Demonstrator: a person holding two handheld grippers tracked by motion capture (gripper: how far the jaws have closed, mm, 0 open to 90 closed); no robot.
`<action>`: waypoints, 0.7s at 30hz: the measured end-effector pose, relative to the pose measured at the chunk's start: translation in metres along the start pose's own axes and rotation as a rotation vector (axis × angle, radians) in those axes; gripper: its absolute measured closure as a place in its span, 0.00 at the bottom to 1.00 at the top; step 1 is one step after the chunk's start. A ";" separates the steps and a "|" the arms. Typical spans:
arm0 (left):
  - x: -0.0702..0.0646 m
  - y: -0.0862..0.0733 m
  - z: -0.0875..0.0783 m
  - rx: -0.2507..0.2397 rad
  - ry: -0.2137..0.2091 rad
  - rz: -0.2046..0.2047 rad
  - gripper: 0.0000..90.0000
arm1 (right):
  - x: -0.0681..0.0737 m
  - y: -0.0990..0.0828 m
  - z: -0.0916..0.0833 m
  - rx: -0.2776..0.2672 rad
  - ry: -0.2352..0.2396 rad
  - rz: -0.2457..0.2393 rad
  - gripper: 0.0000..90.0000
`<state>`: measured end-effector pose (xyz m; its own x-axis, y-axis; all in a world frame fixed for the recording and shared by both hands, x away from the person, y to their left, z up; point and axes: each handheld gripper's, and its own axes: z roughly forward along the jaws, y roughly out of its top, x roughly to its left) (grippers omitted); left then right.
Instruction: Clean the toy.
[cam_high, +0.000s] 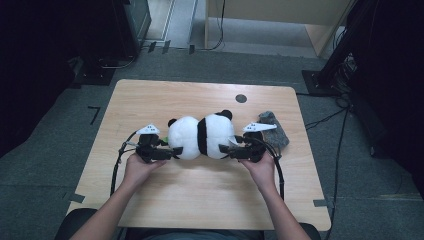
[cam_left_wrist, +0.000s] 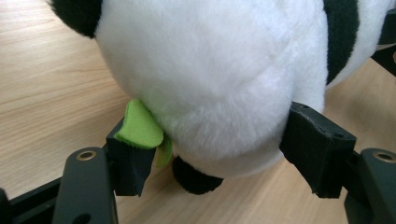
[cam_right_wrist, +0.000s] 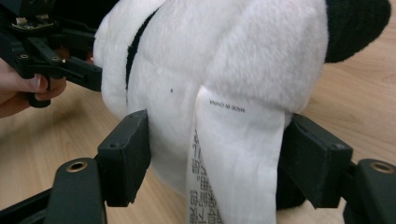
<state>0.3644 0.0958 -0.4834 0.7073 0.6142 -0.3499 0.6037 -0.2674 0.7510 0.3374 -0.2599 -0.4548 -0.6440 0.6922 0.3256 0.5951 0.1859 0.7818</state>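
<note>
**Panda gripped at both ends**

Forearms come in from the bottom edge, and I have a gripper in each hand. My left gripper (cam_high: 176, 151) has its fingers (cam_left_wrist: 133, 154) part open, pressed on one end of the plush panda (cam_high: 201, 136), a green felt piece (cam_left_wrist: 140, 128) caught at one pad. My right gripper (cam_high: 225, 149) clamps the other end, by the sewn-in label (cam_right_wrist: 233, 154). That panda lies mid-bench (cam_high: 165, 192); a grey cloth (cam_high: 275, 129) sits beside it.

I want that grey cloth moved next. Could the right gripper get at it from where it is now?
Probably not yet. The right gripper is clamped on the plush panda, so it is occupied. The grey cloth lies just beyond it on the table with nothing between; once the panda is released, it looks reachable.
</note>
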 end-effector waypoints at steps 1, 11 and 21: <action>0.001 0.000 0.000 -0.008 0.005 -0.008 0.32 | -0.001 0.000 0.001 -0.008 0.001 0.003 0.31; 0.003 0.003 -0.001 -0.034 0.037 0.025 0.30 | -0.003 0.007 0.005 -0.025 -0.037 -0.025 0.29; 0.006 0.005 -0.006 -0.046 0.053 0.044 0.30 | -0.009 0.011 -0.012 -0.075 -0.061 -0.034 0.31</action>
<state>0.3698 0.1021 -0.4783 0.7117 0.6415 -0.2862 0.5537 -0.2615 0.7906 0.3435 -0.2724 -0.4424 -0.6316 0.7278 0.2671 0.5342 0.1588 0.8303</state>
